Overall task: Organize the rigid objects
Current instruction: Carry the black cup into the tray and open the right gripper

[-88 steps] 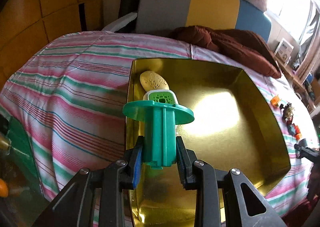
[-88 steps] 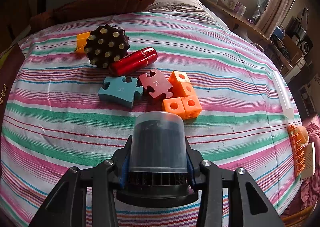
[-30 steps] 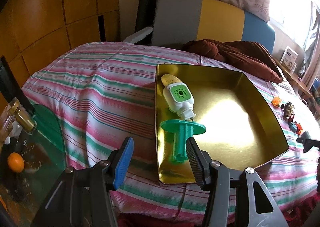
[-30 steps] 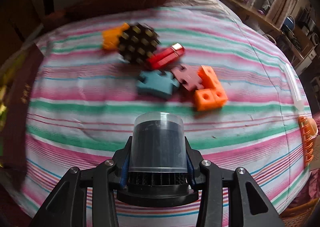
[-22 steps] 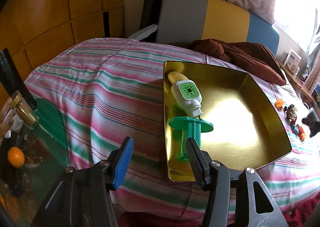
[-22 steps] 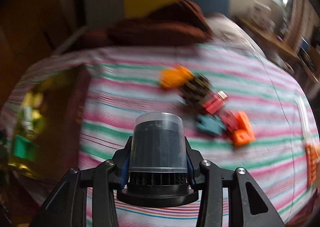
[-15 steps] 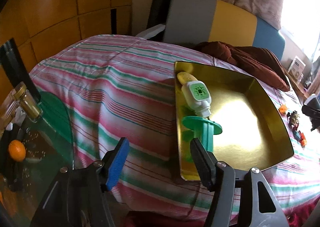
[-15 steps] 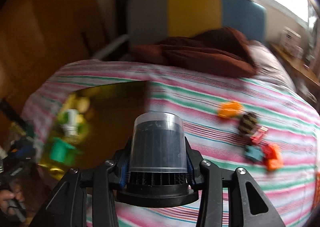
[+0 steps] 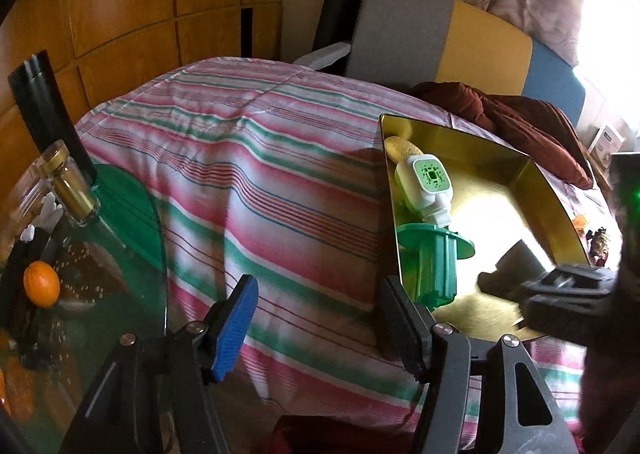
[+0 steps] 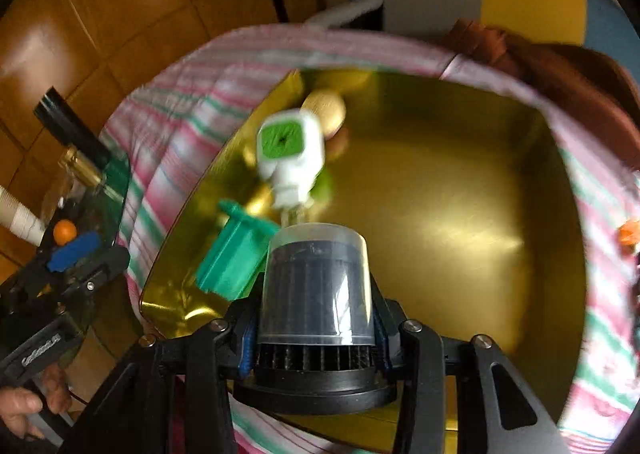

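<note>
A gold tray point(image 9: 500, 190) point(image 10: 460, 214) lies on the striped bed. Along its left side rest a yellow oval soap point(image 9: 402, 148) point(image 10: 326, 110), a white bottle with a green face point(image 9: 426, 186) point(image 10: 292, 158) and a green flanged piece point(image 9: 434, 258) point(image 10: 232, 258). My left gripper point(image 9: 316, 302) is open with nothing in it, down left of the tray over the bed's edge. My right gripper point(image 10: 316, 330) is shut on a black cylinder with a clear cap point(image 10: 316, 286), hovering over the tray's near left part beside the green piece.
A glass side table point(image 9: 132, 214) on the left carries an orange point(image 9: 40, 284) and a gold-capped bottle point(image 9: 68, 182). A brown blanket point(image 9: 520, 114) lies behind the tray. Small toys point(image 9: 596, 238) sit on the bed at right. A hand point(image 10: 24, 410) grips the left tool.
The left gripper let go of the green piece in the tray and drew back to the left. The right gripper swung with the cylinder from the toy pile to above the tray.
</note>
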A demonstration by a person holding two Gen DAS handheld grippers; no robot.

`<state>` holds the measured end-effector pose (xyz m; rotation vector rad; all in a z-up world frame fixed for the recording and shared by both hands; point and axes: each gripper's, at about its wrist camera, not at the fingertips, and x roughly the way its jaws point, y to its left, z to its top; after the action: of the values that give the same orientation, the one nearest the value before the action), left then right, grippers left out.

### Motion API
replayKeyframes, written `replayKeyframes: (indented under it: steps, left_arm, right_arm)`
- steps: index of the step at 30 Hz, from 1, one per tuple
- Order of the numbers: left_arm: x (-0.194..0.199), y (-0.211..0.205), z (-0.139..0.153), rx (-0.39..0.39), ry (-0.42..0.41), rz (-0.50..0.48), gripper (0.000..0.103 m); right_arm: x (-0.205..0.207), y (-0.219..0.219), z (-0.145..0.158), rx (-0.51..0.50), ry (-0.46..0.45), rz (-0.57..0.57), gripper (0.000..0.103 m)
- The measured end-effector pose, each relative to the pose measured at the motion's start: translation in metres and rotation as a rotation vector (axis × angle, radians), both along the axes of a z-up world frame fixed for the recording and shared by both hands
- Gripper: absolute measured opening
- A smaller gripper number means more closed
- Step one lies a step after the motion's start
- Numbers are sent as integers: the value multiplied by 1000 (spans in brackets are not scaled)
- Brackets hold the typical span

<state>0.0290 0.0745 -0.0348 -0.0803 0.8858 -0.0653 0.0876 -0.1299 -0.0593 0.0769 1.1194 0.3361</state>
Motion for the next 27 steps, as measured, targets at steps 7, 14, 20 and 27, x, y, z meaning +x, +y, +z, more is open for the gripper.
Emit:
replayKeyframes:
  steps: [7,14,20,27]
  left_arm:
    - [0,-1,-5,0,13,-6,64]
    - [-1,-3,-1,3,2,-9,66]
    - [-6,-10,5,18,-16,-26,66]
    - [-12,-22,16,41,-48,-55,71]
  right_arm:
    - [-3,14,-13,19,39,30,47]
    - [-11,8,-1,35,8,17,56]
    - [-20,7,15,7,-77,6,56]
    - [-31,-2,35,-52,-167,-10,56]
